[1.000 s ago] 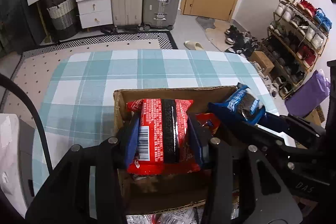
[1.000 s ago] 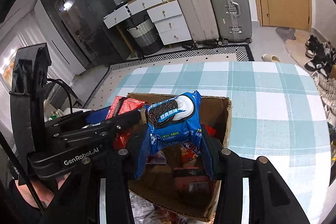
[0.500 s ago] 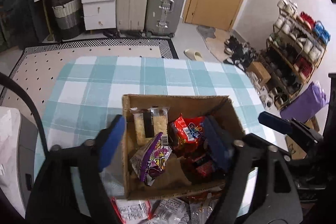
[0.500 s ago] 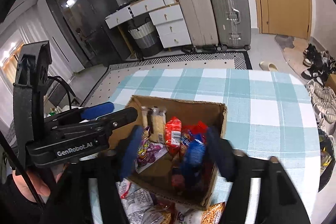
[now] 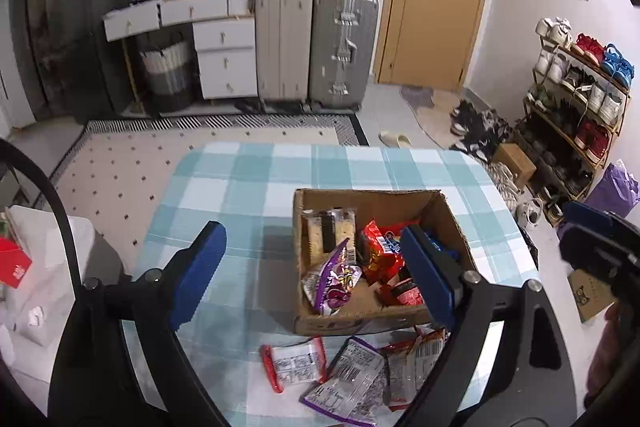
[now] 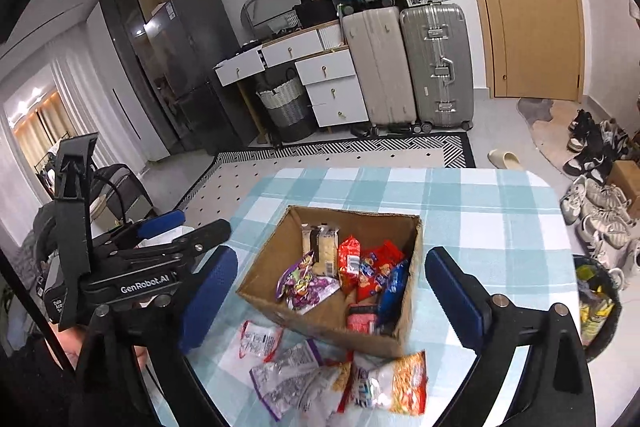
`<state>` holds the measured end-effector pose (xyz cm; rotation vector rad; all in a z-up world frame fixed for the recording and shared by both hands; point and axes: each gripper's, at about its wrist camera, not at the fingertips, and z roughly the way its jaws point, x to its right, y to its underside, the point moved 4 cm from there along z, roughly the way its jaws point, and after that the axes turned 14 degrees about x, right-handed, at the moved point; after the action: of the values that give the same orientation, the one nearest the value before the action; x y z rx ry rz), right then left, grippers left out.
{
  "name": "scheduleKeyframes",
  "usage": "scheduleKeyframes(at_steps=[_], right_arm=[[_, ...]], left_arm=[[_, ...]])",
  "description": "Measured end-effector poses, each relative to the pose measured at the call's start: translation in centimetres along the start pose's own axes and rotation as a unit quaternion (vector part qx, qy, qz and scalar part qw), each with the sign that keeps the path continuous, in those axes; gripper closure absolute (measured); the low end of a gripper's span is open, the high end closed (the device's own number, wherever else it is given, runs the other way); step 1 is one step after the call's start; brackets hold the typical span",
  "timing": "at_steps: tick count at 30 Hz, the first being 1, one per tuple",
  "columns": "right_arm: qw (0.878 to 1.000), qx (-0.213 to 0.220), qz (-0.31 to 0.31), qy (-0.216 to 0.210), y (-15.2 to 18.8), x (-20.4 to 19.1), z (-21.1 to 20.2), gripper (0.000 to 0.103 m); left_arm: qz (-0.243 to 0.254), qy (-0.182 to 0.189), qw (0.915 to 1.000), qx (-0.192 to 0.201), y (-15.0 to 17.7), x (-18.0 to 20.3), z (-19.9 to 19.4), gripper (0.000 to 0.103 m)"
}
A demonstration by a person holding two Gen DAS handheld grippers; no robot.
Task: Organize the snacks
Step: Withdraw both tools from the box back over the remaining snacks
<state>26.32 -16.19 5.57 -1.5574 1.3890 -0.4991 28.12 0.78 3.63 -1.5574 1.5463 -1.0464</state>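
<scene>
An open cardboard box [image 5: 360, 191] [image 6: 320, 331] stands on the checked table and holds several snacks. Among them are a purple pack [image 5: 334, 281], a cracker pack [image 5: 330, 231], red packs [image 5: 376, 251] and a blue cookie pack [image 6: 394, 285]. Several loose packs lie on the cloth in front of the box, among them a red-edged one [image 5: 294, 363] and an orange-and-white one [image 6: 396, 383]. My left gripper [image 5: 311, 230] hovers above and behind the box, its jaws opening, nothing between them. My right gripper [image 6: 331, 255] hangs likewise, jaws opening and empty.
The teal checked tablecloth [image 5: 248, 187] ends close behind the loose packs. A dark bin [image 6: 596, 291] stands off the table's right side. Suitcases [image 5: 312, 43], drawers and a shoe rack [image 5: 576, 99] line the room beyond. A hand [image 6: 68, 343] holds the left gripper.
The left gripper let go of a red pack and the right a blue cookie pack; both now lie in the box. Both jaws spread wide, and both grippers rose and drew back.
</scene>
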Motion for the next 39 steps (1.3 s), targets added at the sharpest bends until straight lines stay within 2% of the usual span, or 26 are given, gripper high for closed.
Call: scheduleKeyframes(at_steps=[3, 5, 9, 14, 19, 25, 30, 34, 39], right_arm=[[1.000, 0.004, -0.009, 0.004, -0.2, -0.5, -2.1, 0.006], [1.000, 0.011, -0.011, 0.006, -0.3, -0.8, -3.6, 0.003], [1.000, 0.021, -0.013, 0.008, -0.6, -1.4, -6.0, 0.002], [0.999, 0.038, -0.023, 0.000, -0.8, -2.6, -8.8, 0.001], [0.997, 0.064, -0.031, -0.018, 0.2, -4.4, -11.9, 0.000], [0.995, 0.096, -0.007, -0.034, 3.4, -5.0, -14.5, 0.000], [0.995, 0.091, 0.007, -0.025, 7.2, -4.4, -14.4, 0.000], [0.995, 0.094, 0.011, -0.015, 9.9, -3.4, -13.9, 0.000], [0.996, 0.081, 0.025, -0.010, 13.5, -1.9, -12.7, 0.000]], left_arm=[[-0.003, -0.009, 0.9999, 0.012, 0.1, -0.5, -2.0, 0.002], [0.000, -0.027, 0.9993, 0.027, 0.2, -0.9, -3.7, 0.001], [0.002, -0.036, 0.9987, 0.037, 0.4, -1.3, -6.1, 0.001], [-0.004, -0.032, 0.9983, 0.048, 0.5, -1.7, -9.0, 0.001], [-0.009, -0.024, 0.9989, 0.038, 1.6, -1.9, -10.5, 0.001], [-0.007, 0.005, 0.9984, 0.055, 4.3, -2.0, -13.0, 0.001], [0.013, -0.001, 0.9969, 0.078, 7.0, -2.2, -14.6, 0.001], [-0.001, 0.004, 0.9969, 0.079, 9.4, -2.7, -14.7, 0.001], [0.017, 0.004, 0.9967, 0.079, 12.3, -2.5, -14.2, 0.001]])
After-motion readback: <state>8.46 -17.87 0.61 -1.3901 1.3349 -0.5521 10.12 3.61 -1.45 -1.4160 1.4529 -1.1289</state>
